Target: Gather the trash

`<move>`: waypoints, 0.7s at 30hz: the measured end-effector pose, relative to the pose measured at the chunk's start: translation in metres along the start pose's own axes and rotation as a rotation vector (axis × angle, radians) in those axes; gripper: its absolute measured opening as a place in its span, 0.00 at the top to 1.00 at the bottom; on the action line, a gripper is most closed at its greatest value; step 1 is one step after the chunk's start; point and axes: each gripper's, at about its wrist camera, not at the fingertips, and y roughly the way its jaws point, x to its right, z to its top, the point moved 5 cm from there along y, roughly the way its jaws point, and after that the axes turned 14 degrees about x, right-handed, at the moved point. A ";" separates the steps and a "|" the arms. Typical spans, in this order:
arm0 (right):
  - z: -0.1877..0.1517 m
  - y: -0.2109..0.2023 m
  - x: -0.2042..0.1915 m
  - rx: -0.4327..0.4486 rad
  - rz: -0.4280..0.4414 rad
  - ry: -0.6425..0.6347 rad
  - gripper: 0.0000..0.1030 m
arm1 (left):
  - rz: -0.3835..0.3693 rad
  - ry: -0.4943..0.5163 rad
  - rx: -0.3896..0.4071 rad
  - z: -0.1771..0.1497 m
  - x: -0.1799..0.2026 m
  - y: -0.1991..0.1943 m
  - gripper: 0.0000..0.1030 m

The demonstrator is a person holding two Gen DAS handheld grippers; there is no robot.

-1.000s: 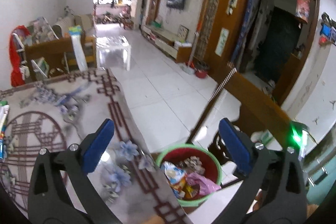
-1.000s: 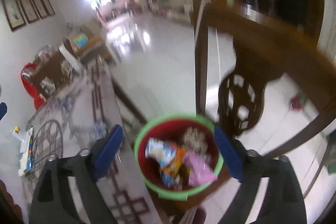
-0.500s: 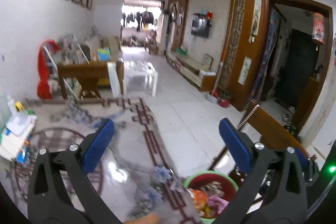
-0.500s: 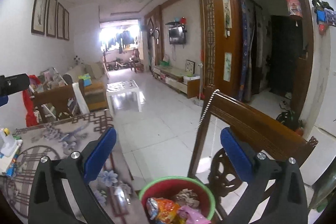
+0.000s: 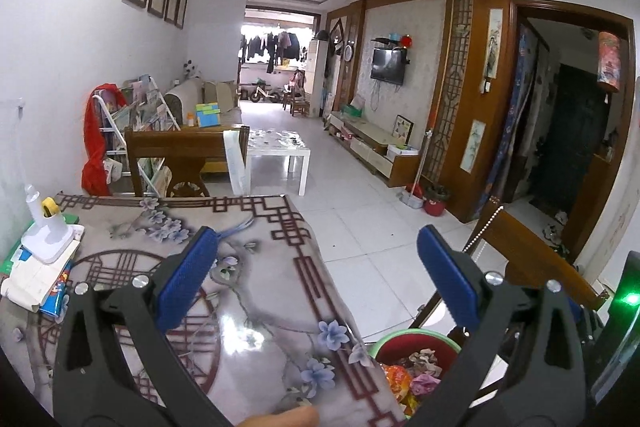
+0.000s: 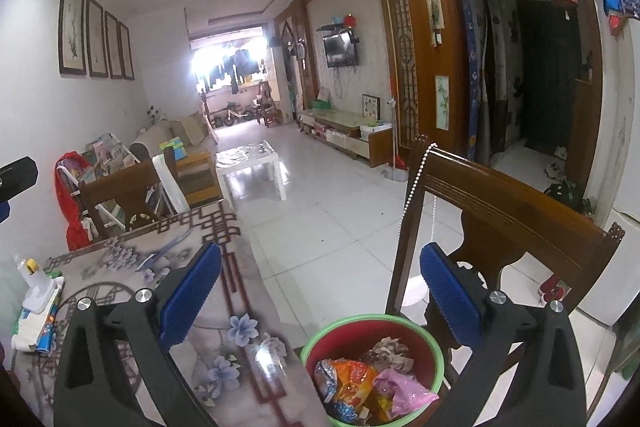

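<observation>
A red bin with a green rim (image 6: 316,347) stands on the floor beside the table and holds trash: an orange snack wrapper (image 6: 346,379), a pink bag (image 6: 402,389) and crumpled paper (image 6: 390,349). It also shows at the bottom of the left wrist view (image 5: 404,347). My right gripper (image 6: 320,301) is open and empty, above the bin and the table's edge. My left gripper (image 5: 316,285) is open and empty, above the table with the flowered cloth (image 5: 256,283).
A wooden chair (image 6: 516,215) with a bead string stands right behind the bin. A white lamp base on boxes and booklets (image 5: 44,247) sits at the table's left edge. White tiled floor (image 5: 352,195) runs ahead to a white low table (image 5: 280,147).
Both grippers have tilted up from looking down into the bin to looking level along the room. The bin has dropped to the bottom of both views. Both stay open.
</observation>
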 end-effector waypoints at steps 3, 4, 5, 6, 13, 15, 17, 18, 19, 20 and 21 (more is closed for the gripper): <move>-0.002 -0.001 -0.004 -0.012 0.009 0.001 0.07 | 0.002 0.003 -0.002 0.001 -0.004 -0.001 0.05; -0.003 0.000 -0.005 -0.016 0.012 0.000 0.07 | 0.004 0.004 -0.001 0.001 -0.005 -0.002 0.05; -0.003 0.001 -0.006 -0.022 0.017 0.000 0.07 | 0.004 0.006 -0.001 0.001 -0.006 -0.002 0.05; -0.004 0.001 -0.007 -0.026 0.020 -0.001 0.07 | 0.004 0.008 -0.004 0.000 -0.008 -0.002 0.05; -0.008 0.004 -0.013 -0.053 0.036 -0.004 0.07 | 0.015 0.004 -0.016 -0.003 -0.011 -0.001 0.05; -0.008 0.004 -0.013 -0.058 0.040 -0.004 0.07 | 0.016 0.003 -0.018 -0.002 -0.012 -0.001 0.05; -0.010 0.005 -0.015 -0.065 0.043 -0.006 0.07 | 0.013 0.003 -0.019 -0.002 -0.012 -0.001 0.05; -0.011 0.006 -0.015 -0.069 0.044 -0.007 0.07 | 0.012 0.004 -0.021 -0.003 -0.012 0.000 0.05; -0.011 0.006 -0.015 -0.070 0.044 -0.007 0.07 | 0.013 0.004 -0.023 -0.004 -0.012 0.000 0.05; -0.012 0.007 -0.015 -0.073 0.044 -0.006 0.07 | 0.013 0.004 -0.025 -0.004 -0.012 0.000 0.05; -0.012 0.007 -0.014 -0.075 0.044 -0.005 0.07 | 0.013 0.003 -0.026 -0.005 -0.012 0.000 0.05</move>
